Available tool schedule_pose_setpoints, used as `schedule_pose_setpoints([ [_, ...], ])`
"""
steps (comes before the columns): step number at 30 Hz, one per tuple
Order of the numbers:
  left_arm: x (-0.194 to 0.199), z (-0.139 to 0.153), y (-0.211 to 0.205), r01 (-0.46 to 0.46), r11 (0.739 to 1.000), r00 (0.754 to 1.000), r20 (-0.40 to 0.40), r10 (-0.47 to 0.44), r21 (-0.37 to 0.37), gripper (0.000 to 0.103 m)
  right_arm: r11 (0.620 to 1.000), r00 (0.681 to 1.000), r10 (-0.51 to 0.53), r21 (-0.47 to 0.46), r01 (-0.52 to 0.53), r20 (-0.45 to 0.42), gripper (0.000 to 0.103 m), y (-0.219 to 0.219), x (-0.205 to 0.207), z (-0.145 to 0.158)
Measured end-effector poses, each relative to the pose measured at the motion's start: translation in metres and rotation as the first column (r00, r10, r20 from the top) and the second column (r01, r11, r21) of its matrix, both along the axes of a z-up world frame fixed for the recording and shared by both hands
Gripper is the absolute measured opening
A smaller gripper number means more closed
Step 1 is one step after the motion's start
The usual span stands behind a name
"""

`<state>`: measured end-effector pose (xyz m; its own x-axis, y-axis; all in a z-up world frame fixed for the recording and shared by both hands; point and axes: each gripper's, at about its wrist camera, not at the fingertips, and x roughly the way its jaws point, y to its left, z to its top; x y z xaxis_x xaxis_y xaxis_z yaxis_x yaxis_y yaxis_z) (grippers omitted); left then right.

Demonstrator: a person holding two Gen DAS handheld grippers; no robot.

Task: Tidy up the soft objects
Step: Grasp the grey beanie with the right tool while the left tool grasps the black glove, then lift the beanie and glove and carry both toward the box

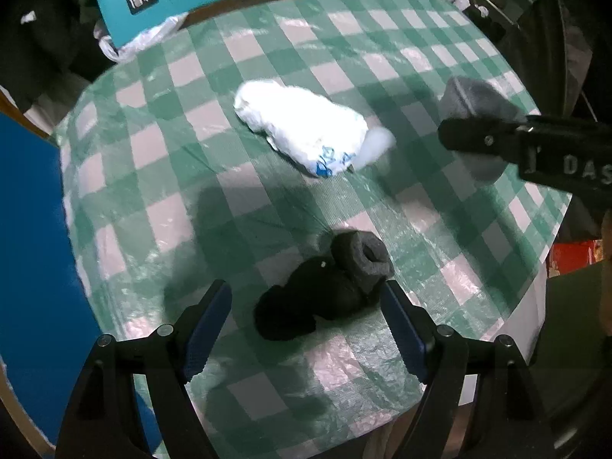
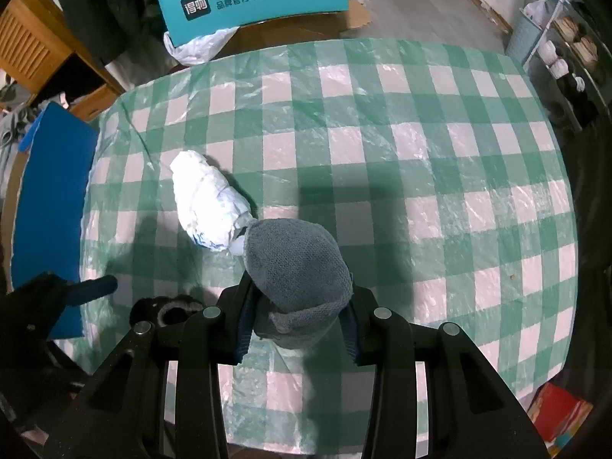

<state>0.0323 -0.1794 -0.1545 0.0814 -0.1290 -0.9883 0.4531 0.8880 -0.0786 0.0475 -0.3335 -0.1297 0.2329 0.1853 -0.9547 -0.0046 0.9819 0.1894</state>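
The right hand-held gripper (image 2: 296, 329) is pinching the soft, light grey sock (image 2: 296, 264) at its cuff. The left hand-held gripper (image 1: 306, 329) is hanging wide open, empty, astride the limp black sock bundle (image 1: 325, 290); grasp mid-bundle.

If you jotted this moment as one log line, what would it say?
right gripper: shut on grey sock bundle | left gripper: open over dark sock bundle | white bundle: on table

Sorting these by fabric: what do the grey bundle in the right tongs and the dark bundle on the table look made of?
Grey bundle: knitted yarn, matte; stitch rows show. Dark bundle: likely fuzzy knit or fleece, with a grey ribbed-looking cuff; too dark to be sure.
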Motion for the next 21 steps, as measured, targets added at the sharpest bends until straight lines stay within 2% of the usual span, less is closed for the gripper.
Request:
schedule_pose_setpoints([
  [8, -0.001, -0.021, -0.01, 0.02, 0.999, 1.0, -0.02, -0.019, 0.041, 0.081, 1.0, 1.0, 0.004, 0.016, -0.004, -0.008, 0.038, -0.002, -0.001, -0.005],
  [14, 0.0, -0.028, -0.011, 0.013, 1.0, 1.0, -0.017, -0.013, 0.026, 0.081, 1.0, 1.0, 0.011, 0.029, -0.011, -0.01, 0.038, -0.001, 0.002, -0.008],
  [18, 0.001, -0.027, -0.011, 0.027, 1.0, 1.0, 0.003, -0.027, 0.013, 0.061, 0.999, 1.0, 0.006, 0.033, -0.006, -0.012, 0.038, -0.002, 0.003, -0.009],
  [21, 0.004, -0.025, -0.013, 0.03, 0.999, 0.999, 0.021, -0.03, 0.014, 0.056, 0.999, 1.0, 0.009, 0.033, -0.008, -0.01, 0.038, -0.002, 0.004, -0.009],
])
